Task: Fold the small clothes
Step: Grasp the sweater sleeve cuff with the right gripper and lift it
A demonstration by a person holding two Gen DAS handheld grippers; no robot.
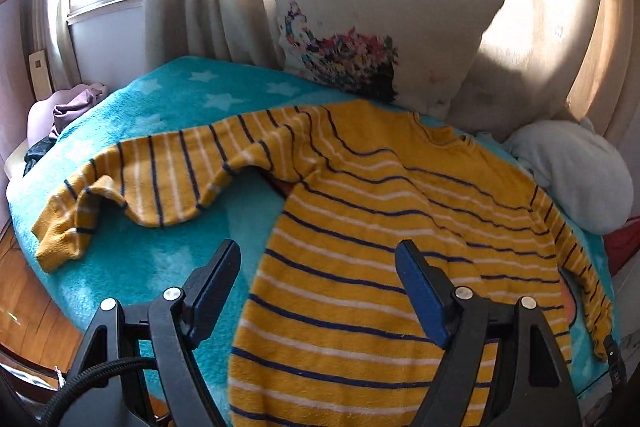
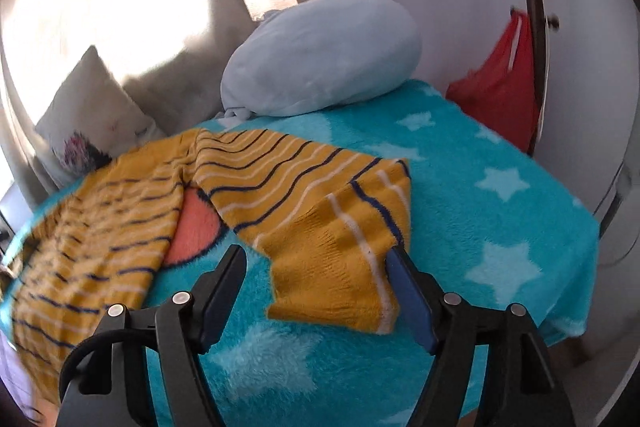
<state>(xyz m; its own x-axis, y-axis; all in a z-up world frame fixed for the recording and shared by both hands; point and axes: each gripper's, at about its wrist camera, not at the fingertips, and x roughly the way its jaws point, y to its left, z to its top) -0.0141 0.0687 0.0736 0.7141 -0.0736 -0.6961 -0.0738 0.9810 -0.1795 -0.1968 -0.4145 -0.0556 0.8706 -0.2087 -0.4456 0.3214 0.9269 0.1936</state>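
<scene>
Bed being covered by a teal star-print blanket [image 1: 168, 259], with clothing and cushions being carried on it.

A yellow striped sweater [image 1: 340, 267] is being supported flat on the blanket, sleeves spread to either side, one cuff [image 2: 340, 267] lying near the front edge. A printed white pillow [image 1: 380, 27] and a pale blue cushion [image 2: 320, 55] are being propped at the far side, and an orange patch [image 2: 196, 231] of the blanket is being partly covered by the sweater.
</scene>
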